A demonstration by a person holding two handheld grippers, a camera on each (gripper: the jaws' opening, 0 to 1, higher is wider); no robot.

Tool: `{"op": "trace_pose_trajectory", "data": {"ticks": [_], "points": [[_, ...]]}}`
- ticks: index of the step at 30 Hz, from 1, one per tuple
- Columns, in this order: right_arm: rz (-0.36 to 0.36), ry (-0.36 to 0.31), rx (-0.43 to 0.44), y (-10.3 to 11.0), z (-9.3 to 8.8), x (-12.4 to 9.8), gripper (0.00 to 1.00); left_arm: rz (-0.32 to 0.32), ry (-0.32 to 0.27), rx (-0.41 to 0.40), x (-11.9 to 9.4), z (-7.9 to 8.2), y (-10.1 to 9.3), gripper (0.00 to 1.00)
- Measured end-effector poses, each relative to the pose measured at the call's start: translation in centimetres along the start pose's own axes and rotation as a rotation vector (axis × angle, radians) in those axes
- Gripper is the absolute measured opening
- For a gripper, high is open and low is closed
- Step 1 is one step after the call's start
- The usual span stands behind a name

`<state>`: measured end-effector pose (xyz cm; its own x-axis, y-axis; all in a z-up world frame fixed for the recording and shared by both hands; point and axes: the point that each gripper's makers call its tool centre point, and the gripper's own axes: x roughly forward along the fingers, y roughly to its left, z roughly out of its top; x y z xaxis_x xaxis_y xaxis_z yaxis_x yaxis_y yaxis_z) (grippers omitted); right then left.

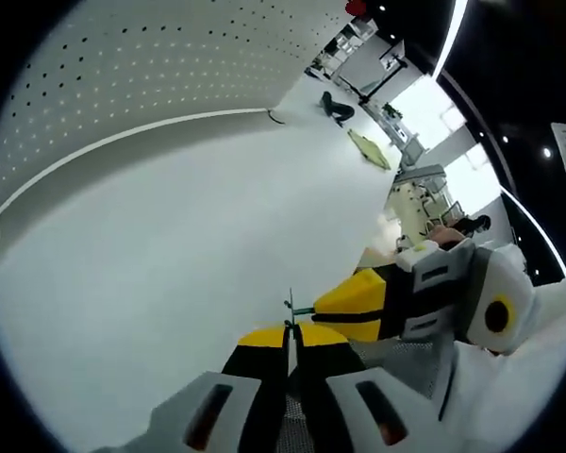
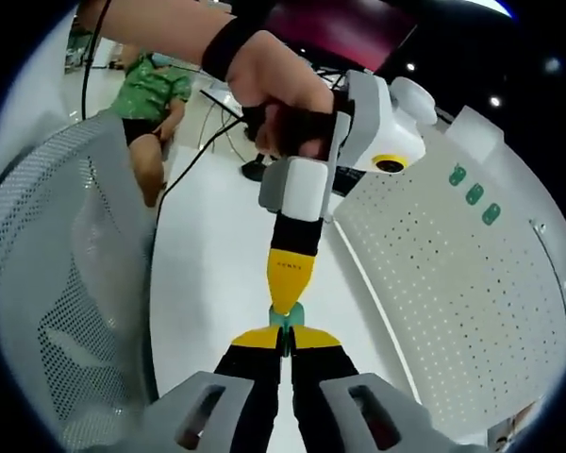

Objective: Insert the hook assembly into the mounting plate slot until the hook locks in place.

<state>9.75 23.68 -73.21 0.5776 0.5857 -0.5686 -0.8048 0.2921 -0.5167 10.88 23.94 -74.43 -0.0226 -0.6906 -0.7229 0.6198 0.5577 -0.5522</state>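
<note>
Teal part: a small green-teal hook assembly (image 2: 287, 316) sits pinched between the tips of both grippers, above the white table (image 1: 151, 283).
Left gripper (image 1: 291, 332): jaws closed on the thin end of the hook assembly, whose stem shows at the tips.
Right gripper (image 2: 285, 338): jaws closed on the same piece from the opposite side, tip to tip with the left one.
Mounting plate: the white perforated board (image 2: 453, 283) stands just beside the grippers; I cannot tell which slot is meant.
Stage: likely still aligning the assembly, not yet seated in the board.
Risk: with two grips on so small a part, uneven pulling could twist it loose or drop it.
Risk: coming in tilted could jam the hook before it locks.
</note>
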Motion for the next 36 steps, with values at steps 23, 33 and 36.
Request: {"op": "trace_pose_trajectory", "data": {"ticks": [23, 33, 36], "points": [[-0.035, 0.054, 0.032, -0.4, -0.9, 0.1, 0.01, 0.013, -0.025, 0.085, 0.2, 0.4, -0.3, 0.02], [-0.050, 0.063, 0.074, -1.0, -1.1, -0.1, 0.01, 0.004, -0.146, 0.149, -0.1, 1.2, -0.4, 0.04], [-0.053, 0.066, 0.081, -1.3, -1.1, -0.1, 0.01, -0.007, -0.176, 0.146, -0.6, 1.3, -0.5, 0.06]]}}
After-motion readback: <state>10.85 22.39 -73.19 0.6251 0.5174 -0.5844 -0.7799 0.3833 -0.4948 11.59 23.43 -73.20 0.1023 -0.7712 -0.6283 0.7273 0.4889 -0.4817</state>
